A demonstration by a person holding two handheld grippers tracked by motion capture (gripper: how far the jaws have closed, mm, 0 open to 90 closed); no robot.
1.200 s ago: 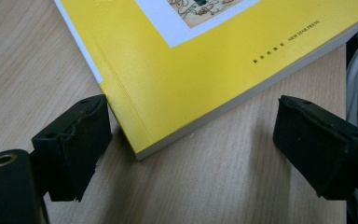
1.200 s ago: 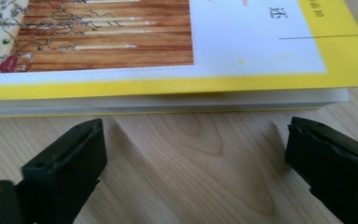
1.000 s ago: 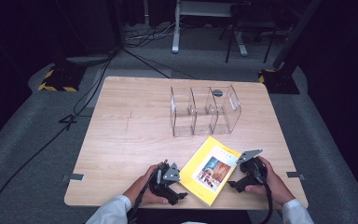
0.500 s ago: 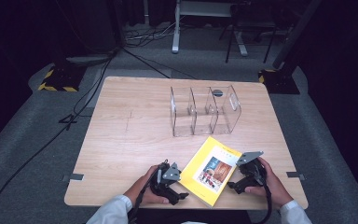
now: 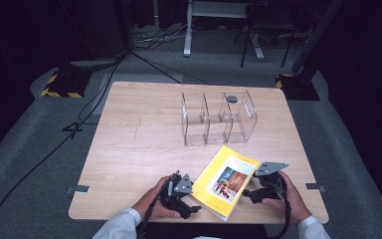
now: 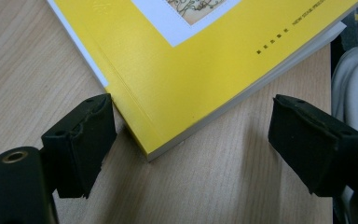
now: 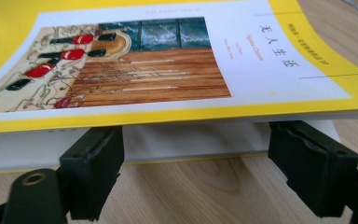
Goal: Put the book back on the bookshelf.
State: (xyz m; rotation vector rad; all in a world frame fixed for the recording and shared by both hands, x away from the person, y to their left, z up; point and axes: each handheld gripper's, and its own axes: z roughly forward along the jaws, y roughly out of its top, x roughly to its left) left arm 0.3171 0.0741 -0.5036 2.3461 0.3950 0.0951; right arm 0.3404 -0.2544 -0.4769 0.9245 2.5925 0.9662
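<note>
High view: a yellow book [image 5: 226, 180] lies flat at the near edge of the wooden table [image 5: 139, 139], turned at a slant, with one gripper on either side of it. The left gripper [image 5: 195, 200] sits at the book's near left corner, the right gripper [image 5: 251, 191] at its right long edge; each is held in a hand coming in from below. Farther back, well apart from the book, stands a clear acrylic organizer [image 5: 219, 119] with upright dividers.

Left gripper view: the jaws stand wide apart on the tabletop, and the book's corner [image 6: 177, 93] pokes into the gap between them. The left pad [image 6: 81, 140] lies just beside the book's edge; whether it touches cannot be told. The other pad is well clear — nothing is clamped.

Right gripper view: the jaws have just been closing, yet they stand apart, level with the table. The book's page edge [image 7: 182, 140] lies just beyond the pads, the cover [image 7: 168, 60] jutting out above them — the pads press on nothing.
</note>
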